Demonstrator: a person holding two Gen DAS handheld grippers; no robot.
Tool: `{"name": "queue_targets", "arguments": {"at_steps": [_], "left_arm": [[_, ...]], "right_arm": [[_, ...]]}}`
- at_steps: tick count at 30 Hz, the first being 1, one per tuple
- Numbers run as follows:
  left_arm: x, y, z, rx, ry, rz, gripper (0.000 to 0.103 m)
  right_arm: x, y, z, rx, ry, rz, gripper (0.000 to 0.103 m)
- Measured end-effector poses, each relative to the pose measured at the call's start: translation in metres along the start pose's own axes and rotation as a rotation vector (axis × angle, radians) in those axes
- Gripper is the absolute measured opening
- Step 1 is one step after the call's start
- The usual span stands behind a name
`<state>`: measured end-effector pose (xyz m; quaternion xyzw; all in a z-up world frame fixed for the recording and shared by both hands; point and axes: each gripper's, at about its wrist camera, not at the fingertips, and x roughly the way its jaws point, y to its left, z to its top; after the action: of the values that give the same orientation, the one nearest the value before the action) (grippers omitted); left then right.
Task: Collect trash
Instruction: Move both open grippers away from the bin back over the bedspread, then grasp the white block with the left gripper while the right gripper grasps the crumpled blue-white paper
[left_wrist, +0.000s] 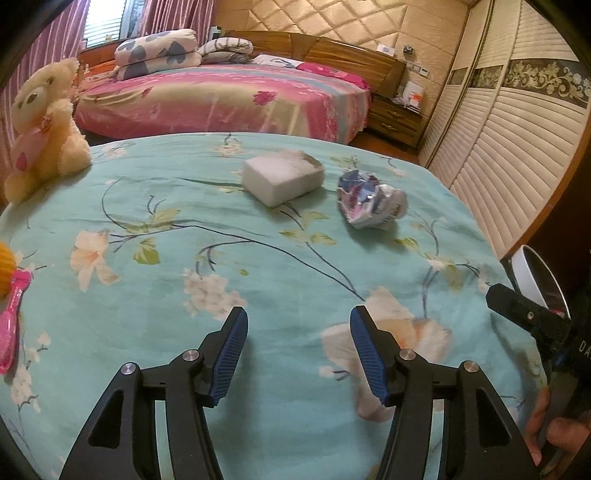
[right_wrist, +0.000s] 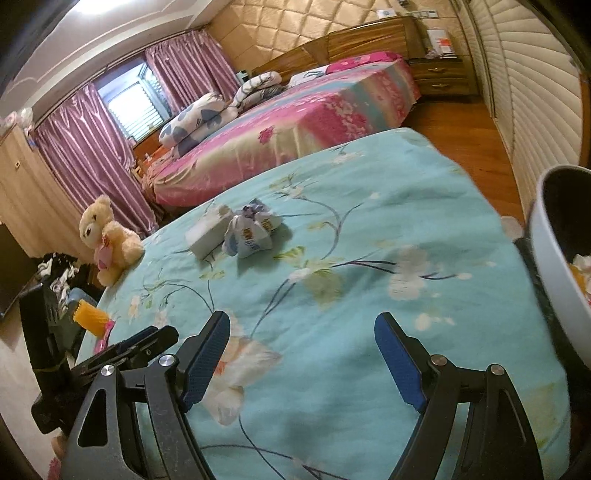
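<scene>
Now the turquoise flowered bedsheet (left_wrist: 155, 206) covers the near bed, and a white bin (right_wrist: 554, 273) stands at its right edge. On the sheet, far from both tools, a white foam block (left_wrist: 282, 177) lies just beside a crumpled wrapper (left_wrist: 369, 201). A teddy bear (left_wrist: 44, 129) sits at the left edge. The left gripper (left_wrist: 299, 350) and the right gripper (right_wrist: 301, 354) have their jaws apart with nothing between them.

Floral bed (left_wrist: 147, 206) w/ foam block (left_wrist: 280, 177), wrapper (left_wrist: 369, 203), teddy (left_wrist: 44, 125)
</scene>
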<state>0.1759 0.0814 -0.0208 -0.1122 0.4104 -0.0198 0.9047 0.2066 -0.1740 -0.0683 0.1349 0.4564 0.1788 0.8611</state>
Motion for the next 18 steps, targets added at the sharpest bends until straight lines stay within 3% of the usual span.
{"name": "queue_targets", "arguments": {"at_steps": [18], "left_arm": [[0.039,0.032,0.041,0.024,0.016,0.035,0.060]], "right_arm": [[0.044,0.025,0.023,-0.074,0.031,0.035,0.082]]}}
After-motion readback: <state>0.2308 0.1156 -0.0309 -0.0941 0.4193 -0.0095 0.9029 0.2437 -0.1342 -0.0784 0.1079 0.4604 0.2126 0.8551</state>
